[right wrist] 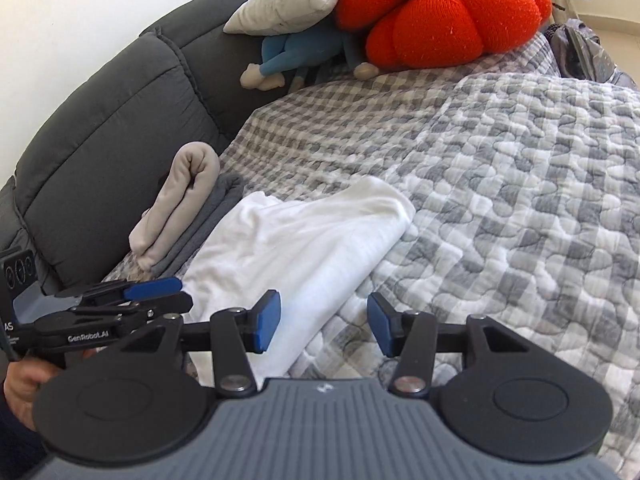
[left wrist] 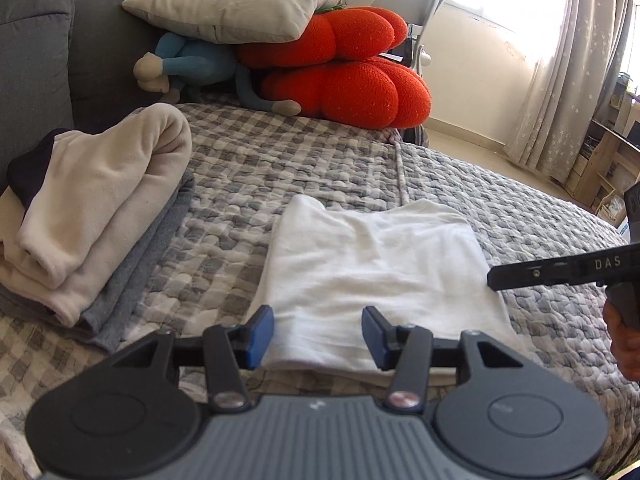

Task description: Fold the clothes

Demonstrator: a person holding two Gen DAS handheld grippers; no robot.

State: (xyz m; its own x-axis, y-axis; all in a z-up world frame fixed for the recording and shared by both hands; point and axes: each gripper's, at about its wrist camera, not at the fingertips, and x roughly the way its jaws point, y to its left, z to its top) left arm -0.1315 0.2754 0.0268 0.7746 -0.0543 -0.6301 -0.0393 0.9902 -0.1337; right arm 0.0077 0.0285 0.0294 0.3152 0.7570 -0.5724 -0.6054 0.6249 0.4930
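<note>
Beyond the white shirt [left wrist: 372, 268], curtains [left wrist: 560, 68] (left wrist view only).

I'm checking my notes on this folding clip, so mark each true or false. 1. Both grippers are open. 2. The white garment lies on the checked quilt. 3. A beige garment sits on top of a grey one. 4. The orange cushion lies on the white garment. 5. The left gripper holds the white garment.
1. True: the left gripper and right gripper both stand open.
2. True: the white garment lies on the checked quilt.
3. True: the beige garment sits on the grey garment.
4. False: the orange cushion is far back, by the sofa.
5. False: it holds nothing.
</note>
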